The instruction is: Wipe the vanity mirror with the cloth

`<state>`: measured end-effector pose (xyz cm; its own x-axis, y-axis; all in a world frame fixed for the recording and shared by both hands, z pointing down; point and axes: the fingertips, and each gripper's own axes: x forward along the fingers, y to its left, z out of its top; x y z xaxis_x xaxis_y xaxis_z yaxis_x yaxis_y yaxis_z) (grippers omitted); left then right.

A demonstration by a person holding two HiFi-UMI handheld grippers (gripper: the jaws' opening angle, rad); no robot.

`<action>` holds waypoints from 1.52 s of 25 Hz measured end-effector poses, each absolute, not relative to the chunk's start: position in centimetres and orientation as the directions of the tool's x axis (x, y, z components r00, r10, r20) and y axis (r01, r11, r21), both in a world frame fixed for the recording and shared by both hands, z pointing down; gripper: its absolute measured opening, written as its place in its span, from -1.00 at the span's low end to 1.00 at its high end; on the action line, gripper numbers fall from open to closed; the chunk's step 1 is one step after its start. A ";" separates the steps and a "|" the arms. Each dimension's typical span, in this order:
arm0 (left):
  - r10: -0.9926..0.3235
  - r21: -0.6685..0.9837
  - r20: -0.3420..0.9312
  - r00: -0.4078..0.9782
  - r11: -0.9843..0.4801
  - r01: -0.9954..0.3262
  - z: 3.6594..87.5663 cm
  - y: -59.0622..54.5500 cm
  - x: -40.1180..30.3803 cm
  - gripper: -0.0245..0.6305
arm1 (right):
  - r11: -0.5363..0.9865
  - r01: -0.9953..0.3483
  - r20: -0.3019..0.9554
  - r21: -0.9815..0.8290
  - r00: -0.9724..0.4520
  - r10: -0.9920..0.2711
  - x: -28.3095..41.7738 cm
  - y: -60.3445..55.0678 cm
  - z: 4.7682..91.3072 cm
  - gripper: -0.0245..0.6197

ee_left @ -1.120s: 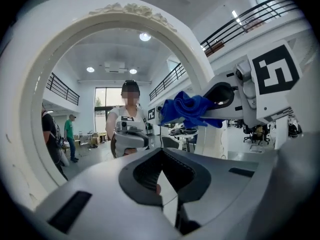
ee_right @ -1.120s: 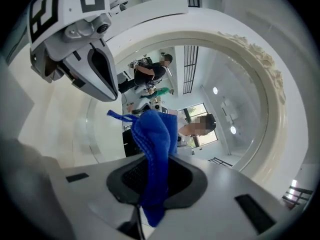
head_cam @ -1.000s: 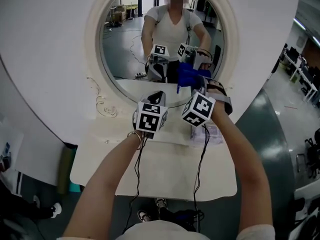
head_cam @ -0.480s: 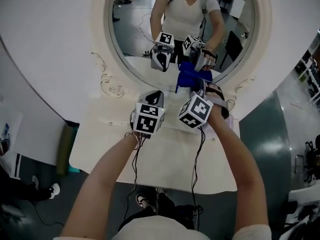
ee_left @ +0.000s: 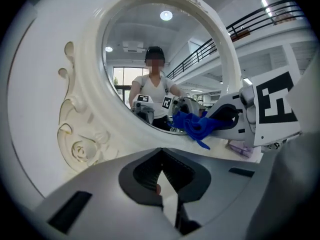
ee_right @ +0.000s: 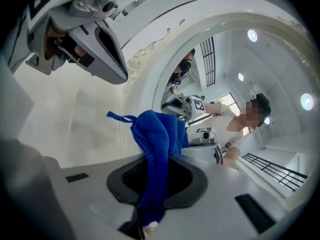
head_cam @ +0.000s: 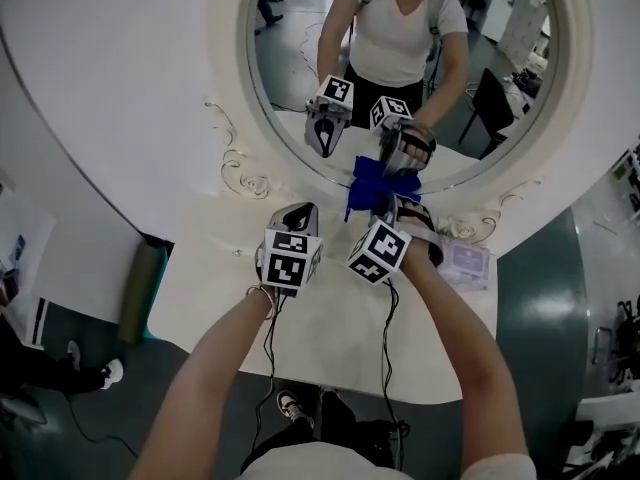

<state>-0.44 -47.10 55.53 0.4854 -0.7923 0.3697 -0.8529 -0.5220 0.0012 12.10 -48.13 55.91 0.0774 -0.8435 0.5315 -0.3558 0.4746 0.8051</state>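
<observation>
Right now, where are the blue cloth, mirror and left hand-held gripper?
blue cloth (head_cam: 378, 180): head view, bunched middle.
mirror (head_cam: 290, 58): head view, glass, left side.
left hand-held gripper (ee_left: 161, 154): left gripper view, closed tips.

No word, number or brand can be read. The only clear print is the black-and-white square code patterns on the marker cube (head_cam: 290, 258) of the left gripper (head_cam: 305, 211) and the marker cube (head_cam: 379, 251) of the right gripper (head_cam: 388, 200). These are patterns, not letters. A pale purple packet (head_cam: 466, 265) just right of the right gripper carries print too small to make out. A white sheet (head_cam: 12, 258) far left of the left gripper shows a small blue mark, also illegible.
</observation>
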 end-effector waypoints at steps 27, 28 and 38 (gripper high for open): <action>-0.845 0.070 0.172 0.507 -0.502 -0.862 46.5 -43.2 -4.4 -0.91 | 0.395 -0.531 0.444 0.750 -0.038 -0.895 8.6 -43.8 46.4 -0.72; -0.846 0.077 0.158 0.510 -0.504 -0.860 45.9 -42.8 -4.3 -0.91 | 0.381 -0.551 0.427 0.742 -0.050 -0.903 8.3 -43.3 45.5 -0.72; -0.888 0.115 0.093 0.450 -0.439 -0.891 42.9 -37.9 -5.6 -0.91 | 0.196 -0.815 0.163 0.545 -0.126 -0.979 6.7 -36.6 39.5 -0.72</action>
<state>-5.61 -37.90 42.90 0.4499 -0.8883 0.0926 -0.8910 -0.4393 0.1146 6.69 -36.64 39.47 -0.1260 -0.9785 0.1632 -0.8151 0.1959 0.5452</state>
